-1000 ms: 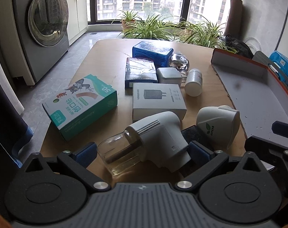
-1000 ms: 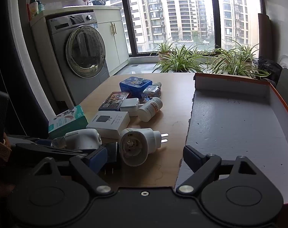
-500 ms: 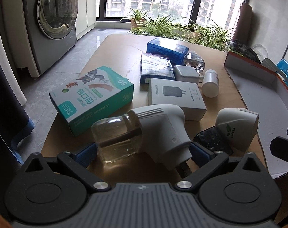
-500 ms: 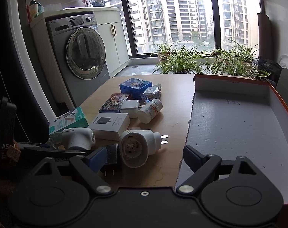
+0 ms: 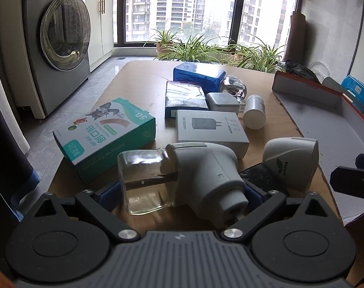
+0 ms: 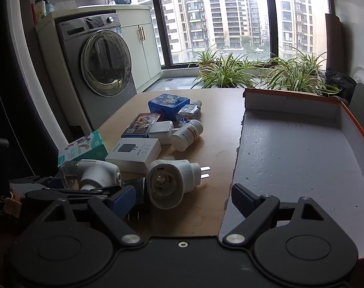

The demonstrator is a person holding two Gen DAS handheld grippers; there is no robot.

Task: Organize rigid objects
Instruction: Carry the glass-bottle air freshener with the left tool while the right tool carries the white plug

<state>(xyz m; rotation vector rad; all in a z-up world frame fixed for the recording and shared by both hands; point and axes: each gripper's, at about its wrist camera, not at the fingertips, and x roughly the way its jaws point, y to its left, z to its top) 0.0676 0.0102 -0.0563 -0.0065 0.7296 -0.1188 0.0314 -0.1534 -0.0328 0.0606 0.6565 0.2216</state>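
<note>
Both tongs sit low at the table's near edge: the left gripper (image 5: 179, 192) clamps a white plug-in with a glass bottle (image 5: 201, 180), the right gripper (image 6: 182, 196) gapes empty. Beyond lie a second plug-in (image 6: 168, 183), boxes, and the cardboard tray (image 6: 290, 156).

Two white plug-in vaporizers (image 5: 201, 175) (image 5: 290, 163), four boxes (image 5: 105, 134) (image 5: 210, 127) (image 5: 184, 96) (image 5: 198, 75), one white charger (image 5: 222, 102), one pill bottle (image 5: 254, 112), one clear bottle (image 5: 234, 88).
</note>
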